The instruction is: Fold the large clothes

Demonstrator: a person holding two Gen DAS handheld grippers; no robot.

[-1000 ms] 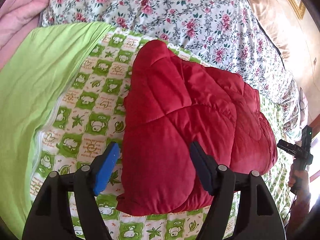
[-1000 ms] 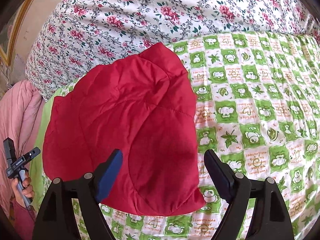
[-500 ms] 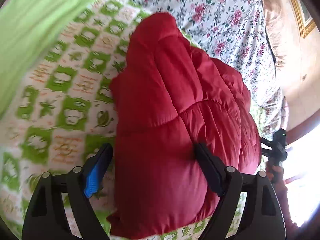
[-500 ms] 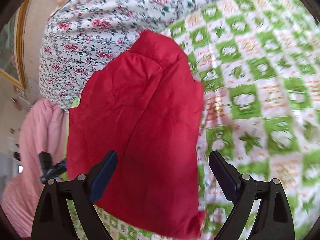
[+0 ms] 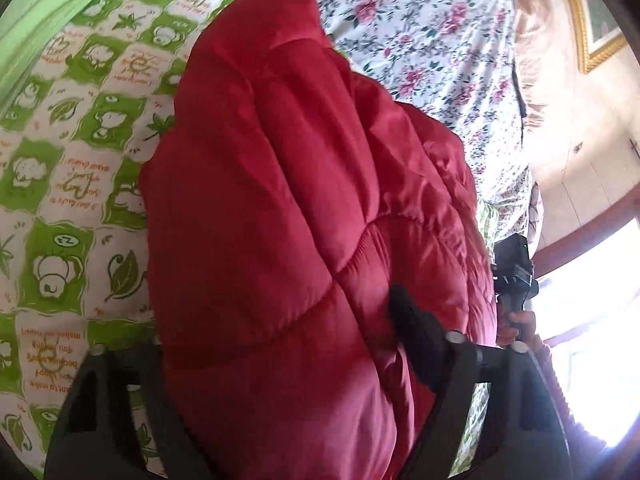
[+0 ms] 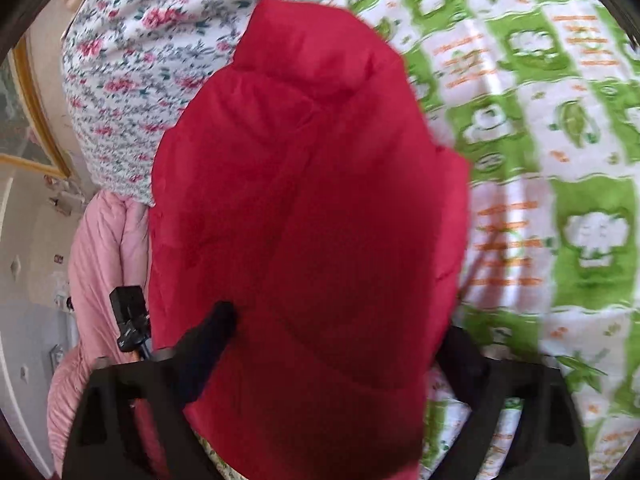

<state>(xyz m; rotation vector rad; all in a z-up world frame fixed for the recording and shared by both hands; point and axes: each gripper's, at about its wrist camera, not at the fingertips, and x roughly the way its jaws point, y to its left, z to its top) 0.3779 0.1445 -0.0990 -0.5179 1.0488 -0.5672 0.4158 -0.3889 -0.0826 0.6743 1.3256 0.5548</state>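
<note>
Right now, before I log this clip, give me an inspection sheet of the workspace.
Surface: green-and-white checked bedspread, printed with leaves and text.
Job's things: red quilted jacket, folded into a puffy bundle on the bedspread.
Clutter: floral cover heaped behind; pink quilt at the bed's edge.
Grippers: left tool and right tool both straddle the jacket; their fingers have just been closing on it, firm grip not confirmed.
Cables: nothing seen.
Surroundings: gold picture frame, pale wall, bright window.
</note>
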